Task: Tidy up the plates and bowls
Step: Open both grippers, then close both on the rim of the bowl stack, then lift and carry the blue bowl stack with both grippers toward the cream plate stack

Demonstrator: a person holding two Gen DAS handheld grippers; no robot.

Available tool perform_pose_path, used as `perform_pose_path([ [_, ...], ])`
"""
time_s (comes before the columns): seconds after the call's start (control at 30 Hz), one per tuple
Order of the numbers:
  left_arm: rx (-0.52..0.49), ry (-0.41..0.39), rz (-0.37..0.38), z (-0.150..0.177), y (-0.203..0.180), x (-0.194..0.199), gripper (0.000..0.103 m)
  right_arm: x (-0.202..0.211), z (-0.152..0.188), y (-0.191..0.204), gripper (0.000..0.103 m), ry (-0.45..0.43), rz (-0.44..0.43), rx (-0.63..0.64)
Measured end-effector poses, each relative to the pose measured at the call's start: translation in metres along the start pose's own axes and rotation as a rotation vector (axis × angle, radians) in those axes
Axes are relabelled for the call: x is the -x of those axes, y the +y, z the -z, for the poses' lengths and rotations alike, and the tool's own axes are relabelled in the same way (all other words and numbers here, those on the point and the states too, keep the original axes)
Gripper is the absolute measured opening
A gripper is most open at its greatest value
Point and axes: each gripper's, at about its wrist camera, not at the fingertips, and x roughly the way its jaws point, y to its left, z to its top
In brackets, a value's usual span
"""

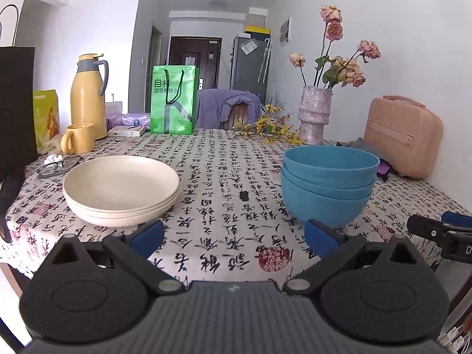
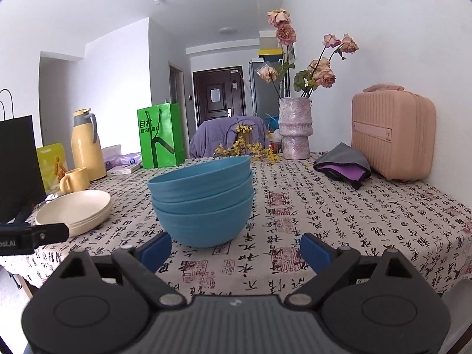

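Both my left tool [image 1: 234, 237] and right tool [image 2: 236, 249] gape empty; nudging the seemingly tilted bowls [image 2: 202, 199] could topple them.

Plates [image 1: 121, 190] left of stacked bowls [image 1: 327, 183]

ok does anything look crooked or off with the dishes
Slightly. The top bowl of the blue bowls sits tilted, its rim higher toward the right in the right wrist view. The cream plates nest evenly. Nothing spilled or broken.
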Motion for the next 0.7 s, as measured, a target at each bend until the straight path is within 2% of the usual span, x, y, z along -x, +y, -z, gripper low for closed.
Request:
perform_pose_path([
  [0.3,-0.007,0.021,0.023,-0.021,-0.008,-0.026,0.103,-0.024,-0.019,-0.005,0.094,-0.006,-0.008,-0.024],
  [0.43,0.009,0.056,0.064,-0.044,-0.012,-0.047,0.103,-0.044,-0.04,-0.011,0.094,-0.005,-0.005,-0.054],
  [0.6,0.028,0.046,0.111,-0.076,-0.018,-0.072,0.103,-0.071,-0.069,-0.021,0.094,-0.004,-0.034,-0.112],
  [0.7,0.058,0.084,0.15,-0.092,-0.022,-0.094,0.103,-0.085,-0.083,-0.027,0.094,-0.004,-0.048,-0.132],
])
